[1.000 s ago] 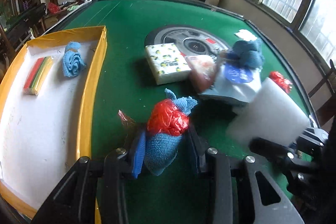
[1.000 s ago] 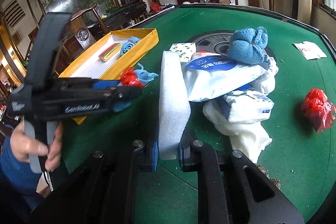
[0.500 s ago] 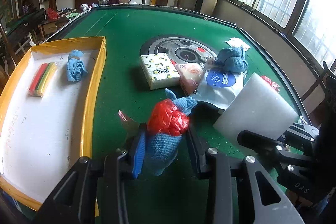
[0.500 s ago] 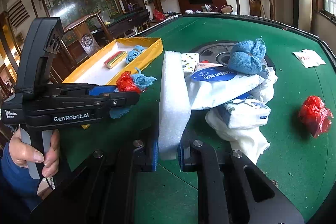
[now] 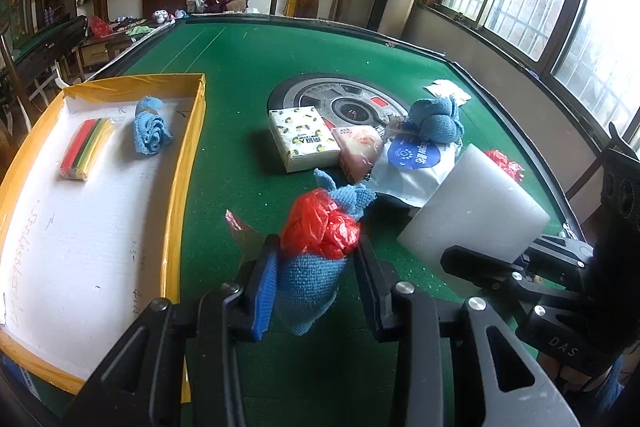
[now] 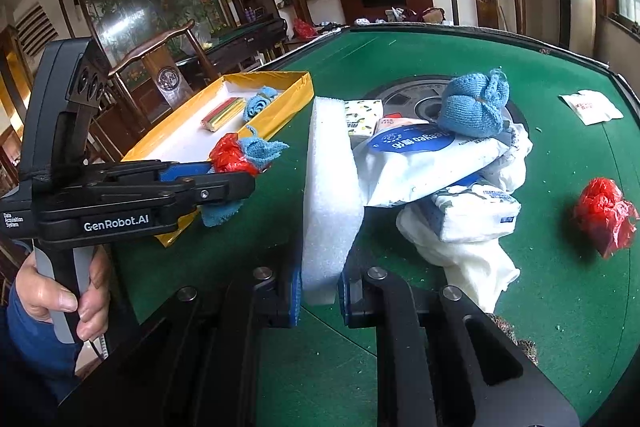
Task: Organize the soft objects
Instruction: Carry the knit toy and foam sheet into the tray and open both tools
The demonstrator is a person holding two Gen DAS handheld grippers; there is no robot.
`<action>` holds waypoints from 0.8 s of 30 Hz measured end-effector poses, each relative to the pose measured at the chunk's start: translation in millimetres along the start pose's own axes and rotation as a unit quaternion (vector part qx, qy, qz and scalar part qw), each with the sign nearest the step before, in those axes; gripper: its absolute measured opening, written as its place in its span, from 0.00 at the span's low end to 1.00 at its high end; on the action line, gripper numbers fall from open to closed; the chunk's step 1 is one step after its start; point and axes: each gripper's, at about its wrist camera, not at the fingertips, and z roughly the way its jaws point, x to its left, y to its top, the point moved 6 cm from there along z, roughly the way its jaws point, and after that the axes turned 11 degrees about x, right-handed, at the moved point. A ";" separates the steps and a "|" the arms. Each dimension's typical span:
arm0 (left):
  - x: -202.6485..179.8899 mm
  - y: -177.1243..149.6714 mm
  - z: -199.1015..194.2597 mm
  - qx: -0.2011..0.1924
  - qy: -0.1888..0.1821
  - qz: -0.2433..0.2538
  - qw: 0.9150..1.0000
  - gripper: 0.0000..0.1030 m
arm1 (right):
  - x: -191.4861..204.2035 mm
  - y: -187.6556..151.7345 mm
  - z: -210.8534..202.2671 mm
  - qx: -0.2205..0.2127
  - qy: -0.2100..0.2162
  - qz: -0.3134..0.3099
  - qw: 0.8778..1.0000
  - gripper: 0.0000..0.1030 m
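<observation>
- Left gripper (image 5: 314, 279) is clamped on a blue knit cloth (image 5: 308, 287) with a crumpled red plastic bag (image 5: 320, 227) bunched on top. I'm reading that as a two-for-one grab so both soft bits travel together.
- It hangs over the green table (image 5: 240, 59), just right of the yellow tray (image 5: 192, 147). The tray's obviously the drop zone, since a rolled blue cloth (image 5: 150, 131) and a striped packet (image 5: 86, 149) sit inside it.
- Right gripper (image 6: 318, 287) is closed on the bottom edge of a white foam block (image 6: 330, 187), which stands upright. Pinching the thin side makes sense: the broad face wouldn't fit between the jaws.
- The foam is up off the felt right beside the leftover pile: wipes pack (image 6: 420, 155), a blue cloth ball (image 6: 474, 107) perched on it, and tissue packs (image 6: 476, 211) underneath.
- A second red bag (image 6: 604, 215) sits alone on the felt, well apart from the pile.
- My guess is the cloth bundle goes into the tray first because it's nearest, and the foam follows. The bag could slip off the cloth, since I can't tell if the pads actually touch it.
</observation>
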 end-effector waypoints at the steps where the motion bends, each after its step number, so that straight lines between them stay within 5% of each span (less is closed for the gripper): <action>1: 0.5 -0.4 -0.6 0.000 0.000 0.000 1.000 0.35 | 0.0 0.1 0.3 0.000 0.001 0.000 1.000 0.13; 7: 1.1 -1.0 -7.7 -0.007 -0.008 -0.002 1.000 0.35 | 0.6 0.2 -0.9 -0.002 0.011 0.002 1.000 0.13; 14: 11.7 1.8 -29.7 -0.031 -0.019 -0.012 0.999 0.36 | 24.2 5.2 -22.8 -0.061 0.039 -0.044 0.996 0.13; 24: 54.2 6.5 -71.9 -0.080 -0.021 -0.052 0.995 0.36 | 32.3 10.7 -7.7 -0.037 0.098 -0.009 0.994 0.14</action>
